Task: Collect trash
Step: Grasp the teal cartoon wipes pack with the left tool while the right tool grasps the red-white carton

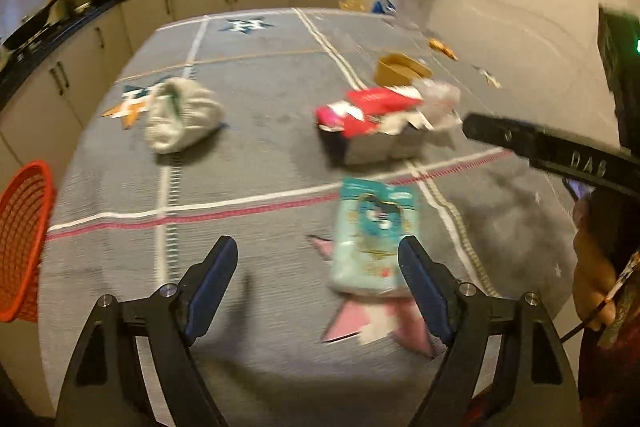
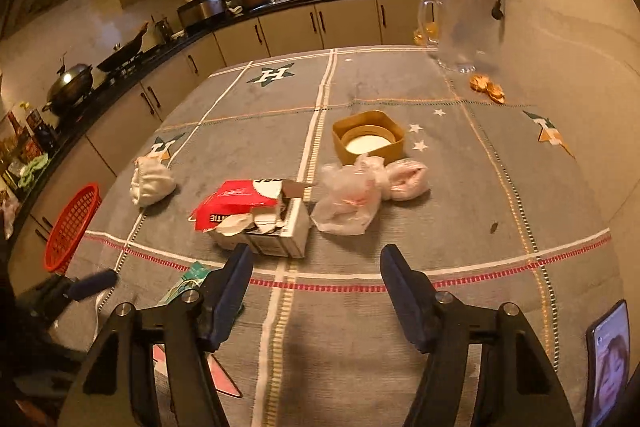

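Both grippers' fingers (image 1: pixel 224 259) gape empty; torn box (image 2: pixel 256 223), bag (image 2: pixel 344 203) litter surface (image 2: pixel 400 307), basket (image 2: pixel 72 227) seemingly unfilled.

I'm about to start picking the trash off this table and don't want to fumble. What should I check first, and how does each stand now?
1. Left claw open, empty: ok.
2. Right claw open, empty: ok.
3. Red basket at the table edge, mouth unobstructed: ok.
4. Teal packet lies flat just ahead of the left claw: ok.
5. Torn red-and-white box in front of the right claw, loose scraps spilling: not ok.
6. Phone clear of the right claw's path: cannot tell.
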A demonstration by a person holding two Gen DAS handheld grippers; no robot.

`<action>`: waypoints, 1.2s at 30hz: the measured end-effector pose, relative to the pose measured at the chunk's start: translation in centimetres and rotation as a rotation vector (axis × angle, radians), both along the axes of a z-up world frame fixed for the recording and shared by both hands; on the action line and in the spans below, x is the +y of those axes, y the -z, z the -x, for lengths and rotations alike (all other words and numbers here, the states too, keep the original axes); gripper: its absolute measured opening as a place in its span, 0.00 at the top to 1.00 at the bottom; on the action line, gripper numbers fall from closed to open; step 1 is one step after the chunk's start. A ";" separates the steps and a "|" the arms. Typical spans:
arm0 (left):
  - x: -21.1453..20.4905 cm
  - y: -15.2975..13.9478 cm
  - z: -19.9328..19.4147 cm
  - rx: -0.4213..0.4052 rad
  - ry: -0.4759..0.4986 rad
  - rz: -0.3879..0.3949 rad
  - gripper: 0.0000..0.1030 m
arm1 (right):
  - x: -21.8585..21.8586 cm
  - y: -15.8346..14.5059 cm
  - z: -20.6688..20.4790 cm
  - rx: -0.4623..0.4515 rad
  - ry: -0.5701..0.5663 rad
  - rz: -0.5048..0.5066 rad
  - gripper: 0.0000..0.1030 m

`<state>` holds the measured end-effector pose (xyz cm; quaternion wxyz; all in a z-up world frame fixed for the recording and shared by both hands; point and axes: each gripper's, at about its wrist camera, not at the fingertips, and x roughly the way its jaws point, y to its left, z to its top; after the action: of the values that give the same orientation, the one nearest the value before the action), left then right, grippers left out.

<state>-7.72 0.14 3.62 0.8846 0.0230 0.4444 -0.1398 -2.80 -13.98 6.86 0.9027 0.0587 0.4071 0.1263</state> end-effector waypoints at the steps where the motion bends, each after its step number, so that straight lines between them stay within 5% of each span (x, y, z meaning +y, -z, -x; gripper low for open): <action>1: -0.5 0.2 -0.1 0.003 0.010 -0.006 0.21 | -0.3 0.1 0.0 0.003 0.002 -0.008 0.31; 8: -3.7 1.5 -1.9 0.008 0.044 -0.053 0.21 | -1.0 -0.2 -0.7 0.015 -0.029 -0.097 0.36; 12: -3.3 2.0 -2.8 0.014 0.015 -0.053 0.52 | -0.2 -0.2 -1.8 0.039 -0.079 -0.165 0.46; 21: -0.5 2.0 -3.1 0.022 -0.036 -0.027 0.53 | 0.6 0.8 -6.6 0.153 -0.107 -0.366 0.57; 25: -0.2 1.9 -2.9 0.016 -0.035 -0.023 0.53 | 1.6 1.6 -8.3 0.190 -0.092 -0.357 0.59; 29: -0.1 1.9 -2.8 0.009 -0.032 -0.026 0.53 | 2.3 2.1 -8.7 0.204 -0.104 -0.326 0.78; 36: 1.0 1.2 -2.4 -0.021 -0.063 -0.021 0.61 | 4.3 -0.6 -5.6 0.069 -0.155 -0.210 0.94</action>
<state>-5.34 1.15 2.46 0.8929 0.0197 0.4370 -0.1067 2.81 -9.69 7.48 0.8646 0.1257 0.4257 0.2354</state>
